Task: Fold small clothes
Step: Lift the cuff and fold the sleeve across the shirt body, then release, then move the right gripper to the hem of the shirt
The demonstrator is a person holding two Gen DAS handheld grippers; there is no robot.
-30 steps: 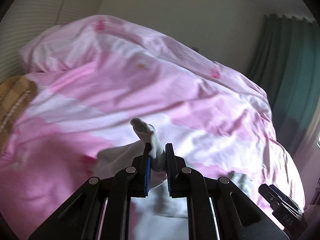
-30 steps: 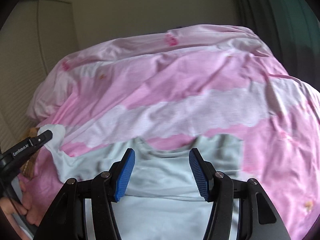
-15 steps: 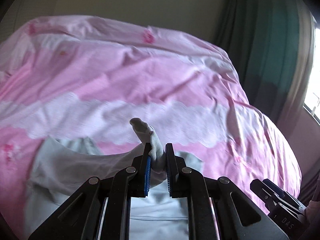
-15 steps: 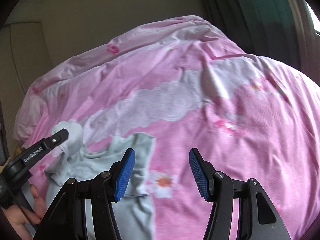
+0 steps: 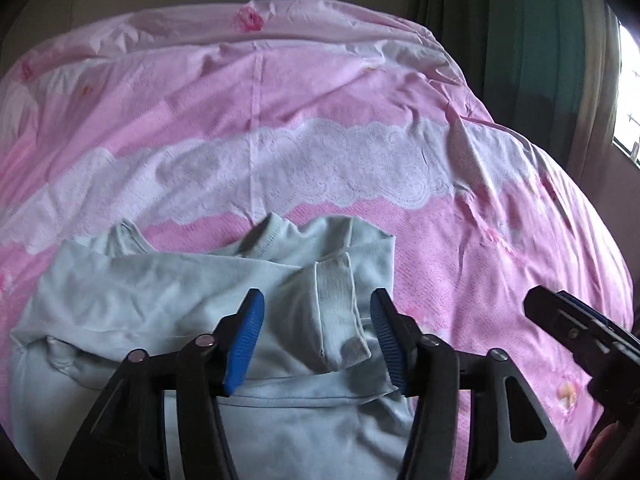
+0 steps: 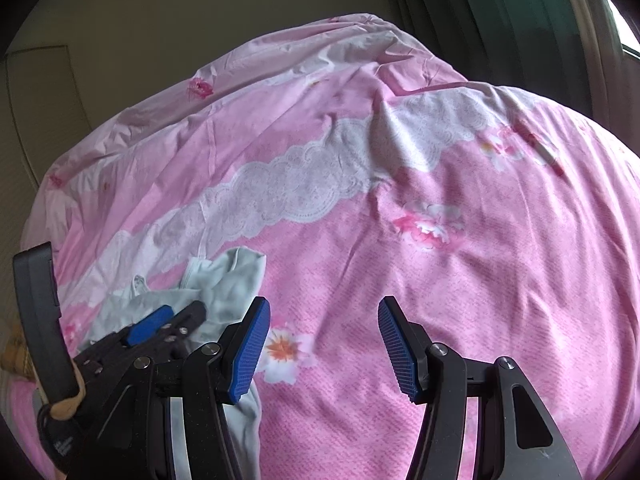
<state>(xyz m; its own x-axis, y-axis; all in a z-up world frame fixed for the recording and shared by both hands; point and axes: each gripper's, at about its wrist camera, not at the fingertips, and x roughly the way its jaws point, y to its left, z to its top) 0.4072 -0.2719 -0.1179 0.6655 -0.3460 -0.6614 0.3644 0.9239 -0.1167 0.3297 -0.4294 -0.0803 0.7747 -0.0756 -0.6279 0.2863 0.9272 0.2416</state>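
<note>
A small pale blue-grey shirt (image 5: 168, 304) lies on the pink bed cover (image 5: 320, 120). One sleeve (image 5: 338, 312) lies folded across its body. My left gripper (image 5: 316, 338) is open, just above the shirt, with the sleeve lying between its jaws and free of them. In the right wrist view the shirt (image 6: 224, 292) shows at lower left, with the left gripper (image 6: 164, 326) over it. My right gripper (image 6: 324, 348) is open and empty above bare pink cover, to the right of the shirt. It shows at the right edge of the left wrist view (image 5: 576, 328).
The bed cover (image 6: 440, 240) is pink with a white lace band (image 5: 344, 168) and flower prints (image 6: 284, 352). A green curtain (image 5: 540, 40) and a window hang to the right. A beige wall is behind the bed.
My left gripper carried the sleeve rightward over the shirt, then opened and let it go; the sleeve now lies on the shirt. My right gripper swung right, off the shirt.
</note>
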